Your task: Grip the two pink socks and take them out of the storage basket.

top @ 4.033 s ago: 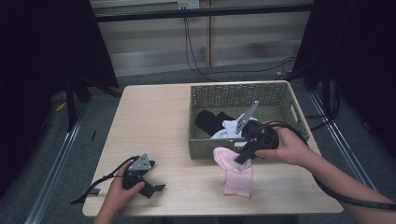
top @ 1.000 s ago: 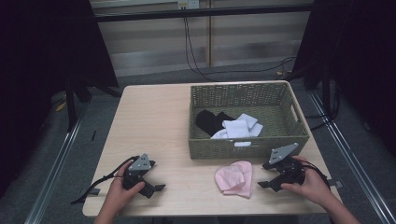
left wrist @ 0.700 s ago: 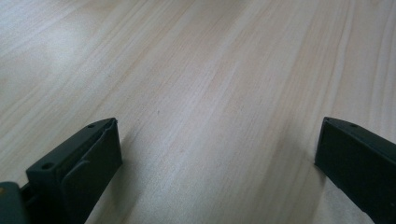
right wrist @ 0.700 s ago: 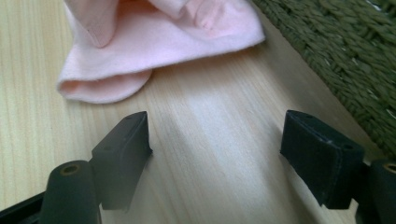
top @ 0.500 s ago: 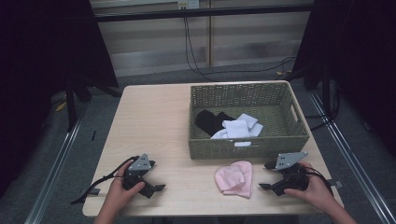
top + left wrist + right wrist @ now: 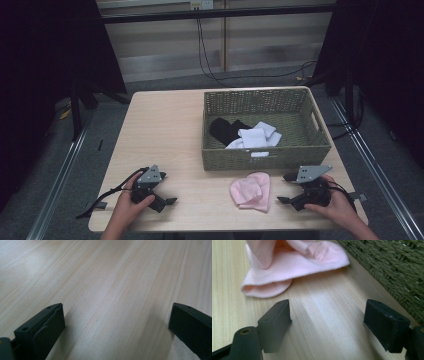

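Note:
A folded pink sock (image 6: pixel 251 190) lies on the wooden table (image 6: pixel 165 135) in front of the green woven basket (image 6: pixel 265 159); in the right gripper view the pink sock (image 6: pixel 284 267) sits just beyond the jaws. Inside the basket lie black socks (image 6: pixel 224 129) and white socks (image 6: pixel 256 136). My right gripper (image 6: pixel 286 188) rests on the table to the right of the pink sock, open, nothing between its jaws. My left gripper (image 6: pixel 168 199) rests near the front left corner, open over bare wood (image 6: pixel 112 290).
The basket's woven wall (image 6: pixel 397 267) runs along the right of the right gripper view. A cable (image 6: pixel 107 196) trails from the left gripper toward the table's front left edge. Dark stands and cables fill the floor behind the table.
Four seconds ago the right gripper was by the basket over the pink sock. It has since let go, moved right and down, and settled on the table. The left gripper has stayed still.

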